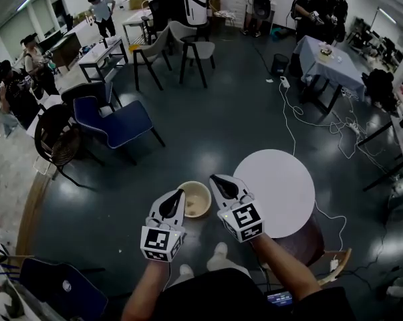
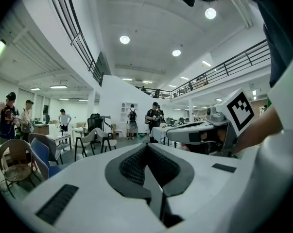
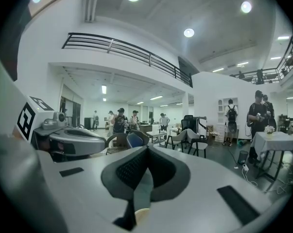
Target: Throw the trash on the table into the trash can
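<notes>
The left gripper (image 2: 147, 147) has its jaws pressed together with nothing between them. The right gripper (image 3: 147, 149) is closed too and also empty; only a pale rim shows below its tips. Both hang close together above the beige trash can (image 1: 196, 199), which stands on the floor just left of the round white table (image 1: 281, 192), near the person's feet.

The tabletop looks bare, with no trash visible on it, so the task seems finished or all but finished. I cannot tell what lies inside the can.

The floor (image 1: 208, 132) is dark and glossy. A blue chair (image 1: 117, 122) stands to the far left, white cables (image 1: 291, 122) trail to the right, and people work at tables at the far end of the open hall.
</notes>
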Tool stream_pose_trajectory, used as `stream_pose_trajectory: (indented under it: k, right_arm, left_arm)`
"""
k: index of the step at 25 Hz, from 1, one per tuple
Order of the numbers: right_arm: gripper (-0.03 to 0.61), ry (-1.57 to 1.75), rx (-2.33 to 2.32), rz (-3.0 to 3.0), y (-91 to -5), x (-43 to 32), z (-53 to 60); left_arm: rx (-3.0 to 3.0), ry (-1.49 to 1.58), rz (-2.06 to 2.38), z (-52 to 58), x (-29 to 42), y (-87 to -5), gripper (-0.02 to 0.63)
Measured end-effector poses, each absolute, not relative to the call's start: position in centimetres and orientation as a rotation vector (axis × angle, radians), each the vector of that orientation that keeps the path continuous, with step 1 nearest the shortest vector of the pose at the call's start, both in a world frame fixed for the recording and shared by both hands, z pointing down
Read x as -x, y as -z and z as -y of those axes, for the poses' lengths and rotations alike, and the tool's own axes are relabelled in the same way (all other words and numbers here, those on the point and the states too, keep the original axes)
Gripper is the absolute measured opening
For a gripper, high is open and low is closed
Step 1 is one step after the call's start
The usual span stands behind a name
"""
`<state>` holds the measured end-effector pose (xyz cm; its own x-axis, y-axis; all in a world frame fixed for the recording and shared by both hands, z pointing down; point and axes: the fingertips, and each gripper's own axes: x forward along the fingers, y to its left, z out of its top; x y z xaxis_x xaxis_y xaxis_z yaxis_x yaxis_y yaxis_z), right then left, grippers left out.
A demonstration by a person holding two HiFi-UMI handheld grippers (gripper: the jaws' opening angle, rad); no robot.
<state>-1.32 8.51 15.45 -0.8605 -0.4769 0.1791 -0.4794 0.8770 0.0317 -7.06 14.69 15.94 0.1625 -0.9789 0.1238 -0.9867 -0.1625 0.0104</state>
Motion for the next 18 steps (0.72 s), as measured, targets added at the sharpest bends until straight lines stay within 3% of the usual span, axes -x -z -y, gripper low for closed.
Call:
stream_pose_trajectory:
  k: [18]
  right_arm:
    - [0.018,-0.018,-0.865,2.860,-13.2,7.4,-22.6]
  left_arm:
    - [-2.459,-0.089,1.872,-27.3,13.4,-13.5,0.008]
